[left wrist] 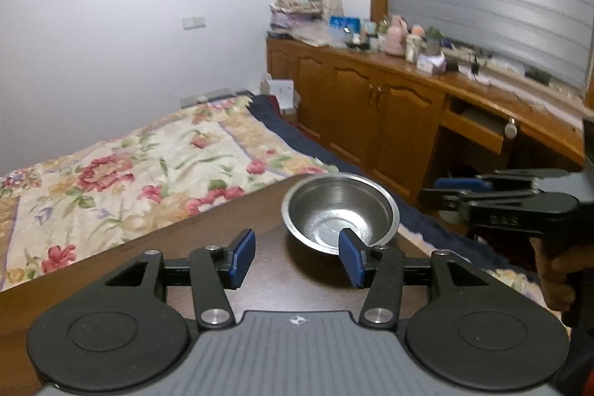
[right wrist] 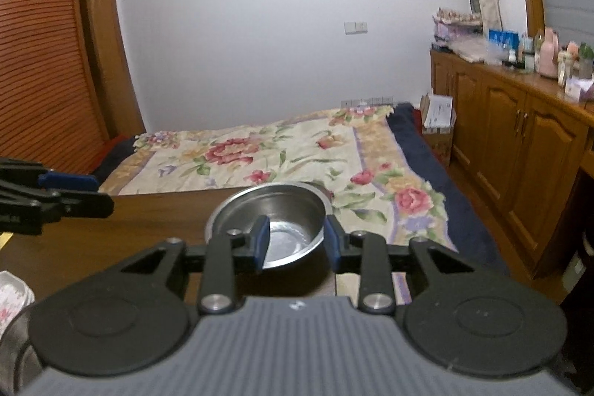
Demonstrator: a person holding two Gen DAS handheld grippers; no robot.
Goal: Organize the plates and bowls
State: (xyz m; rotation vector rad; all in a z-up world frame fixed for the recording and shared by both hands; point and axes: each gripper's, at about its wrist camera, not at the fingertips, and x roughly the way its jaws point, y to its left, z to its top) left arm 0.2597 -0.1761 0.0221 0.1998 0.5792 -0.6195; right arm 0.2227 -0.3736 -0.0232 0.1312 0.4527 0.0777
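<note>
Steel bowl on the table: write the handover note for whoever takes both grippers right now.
Left gripper: open, empty, near side of the bowl, one pad in front of its rim.
Right gripper: open, jaws astride the bowl's near rim, not pressing it.
Bowl: upright, empty, at the table's far corner by the bed.
Done: bowl set down, apparently released.
Left: no plates or other bowls in view; a patterned item shows at the right view's lower left edge, unclear. Check before continuing.

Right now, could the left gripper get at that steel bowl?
Probably yes: the left gripper is open, the bowl sits just ahead on the table, nothing between them.
</note>
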